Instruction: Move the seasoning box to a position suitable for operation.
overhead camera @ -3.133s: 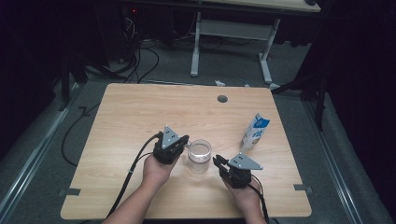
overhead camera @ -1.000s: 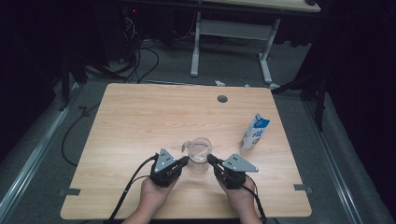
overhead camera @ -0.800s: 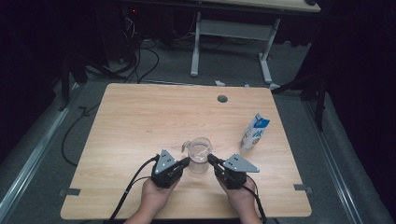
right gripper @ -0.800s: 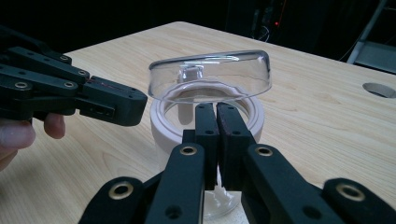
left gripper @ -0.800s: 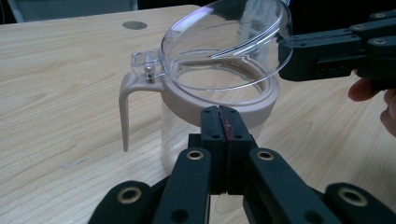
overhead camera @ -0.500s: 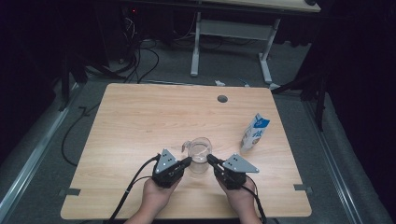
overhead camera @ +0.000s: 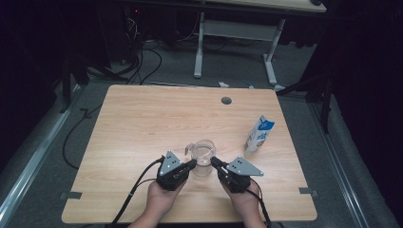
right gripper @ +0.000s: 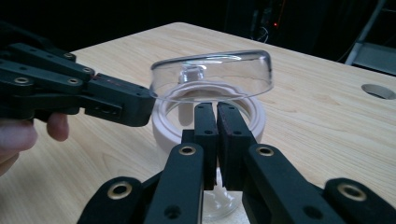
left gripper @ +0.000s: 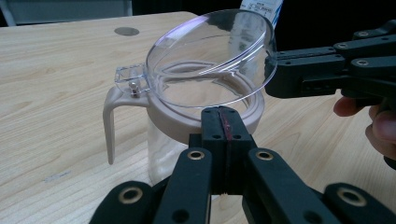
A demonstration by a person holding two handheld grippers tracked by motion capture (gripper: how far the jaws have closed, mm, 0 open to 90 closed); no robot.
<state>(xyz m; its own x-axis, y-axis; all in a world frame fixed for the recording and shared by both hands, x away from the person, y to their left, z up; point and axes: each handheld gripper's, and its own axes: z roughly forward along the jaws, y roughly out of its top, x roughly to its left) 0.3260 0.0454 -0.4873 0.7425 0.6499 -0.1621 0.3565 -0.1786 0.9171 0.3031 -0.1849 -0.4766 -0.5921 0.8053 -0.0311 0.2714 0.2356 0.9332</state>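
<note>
Your forearms are cut off by the high view's bottom edge; the jug's [left gripper: 187, 121] base hides behind the left gripper [left gripper: 224, 122]; the carton's [overhead camera: 259, 135] print is too small to read.

Tabletop [overhead camera: 142, 123] evenly lit, surroundings dark; foreground gripper views slightly soft.

Right gripper [right gripper: 217, 114] jaws closed at jug [right gripper: 210, 126] rim; clear lid [right gripper: 212, 74] tilted up; left gripper [right gripper: 140, 105] touching lid edge.

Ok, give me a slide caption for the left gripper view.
Shut left gripper at the rim of a clear jug, its hinged lid tilted open, right gripper at the lid's edge.
</note>
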